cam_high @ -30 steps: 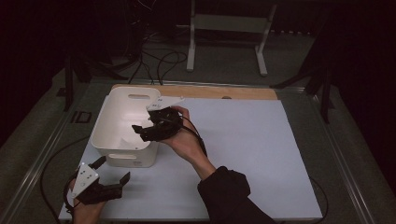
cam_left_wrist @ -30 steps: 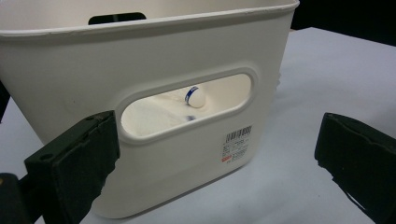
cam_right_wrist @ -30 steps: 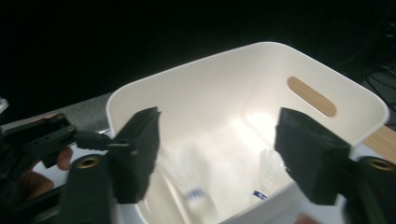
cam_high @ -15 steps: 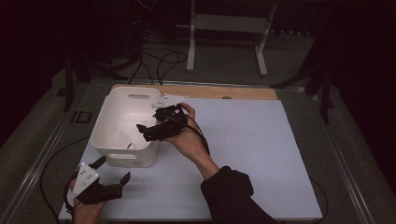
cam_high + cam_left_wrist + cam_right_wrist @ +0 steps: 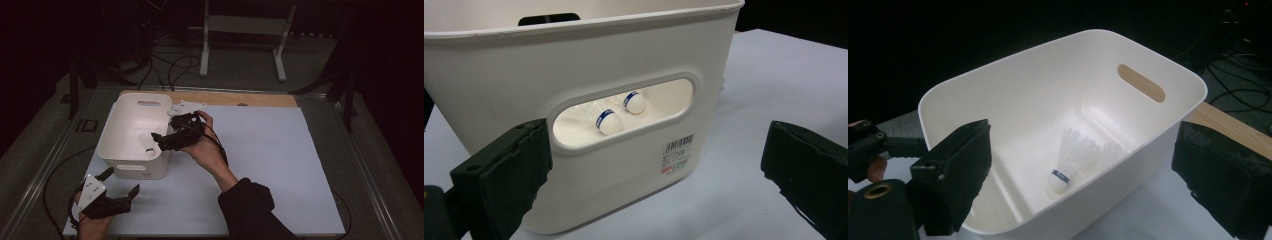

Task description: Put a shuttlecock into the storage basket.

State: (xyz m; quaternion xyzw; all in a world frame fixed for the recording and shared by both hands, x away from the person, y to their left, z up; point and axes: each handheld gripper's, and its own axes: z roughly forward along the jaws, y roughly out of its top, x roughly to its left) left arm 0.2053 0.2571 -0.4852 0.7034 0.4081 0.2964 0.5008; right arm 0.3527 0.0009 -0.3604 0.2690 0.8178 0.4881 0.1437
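Note:
A white plastic bin (image 5: pixel 131 131) stands on the left part of the pale table sheet. Two white shuttlecocks lie on its floor: one (image 5: pixel 1068 161) in plain sight, the other (image 5: pixel 1109 148) partly behind the near rim. Through the bin's handle slot I see their two corks (image 5: pixel 607 121) (image 5: pixel 634 102) with blue bands. My right gripper (image 5: pixel 159 141) hovers over the bin's right rim and points into it. Its jaws have just been opening and stand open with nothing between them (image 5: pixel 1087 150). My left gripper (image 5: pixel 121 181) rests open at the front left, facing the bin's near wall (image 5: pixel 659 150).
A wooden strip (image 5: pixel 260 99) borders the sheet's far edge. The sheet (image 5: pixel 280 160) stretches bare to the right of the bin. Behind the table stand a white metal frame (image 5: pixel 245 30) and cables (image 5: pixel 175 65) on the floor. A cable (image 5: pixel 55 180) trails from the left gripper.
The right gripper has shifted slightly above the bin's right rim and its jaws stand wider. The left gripper has kept still.

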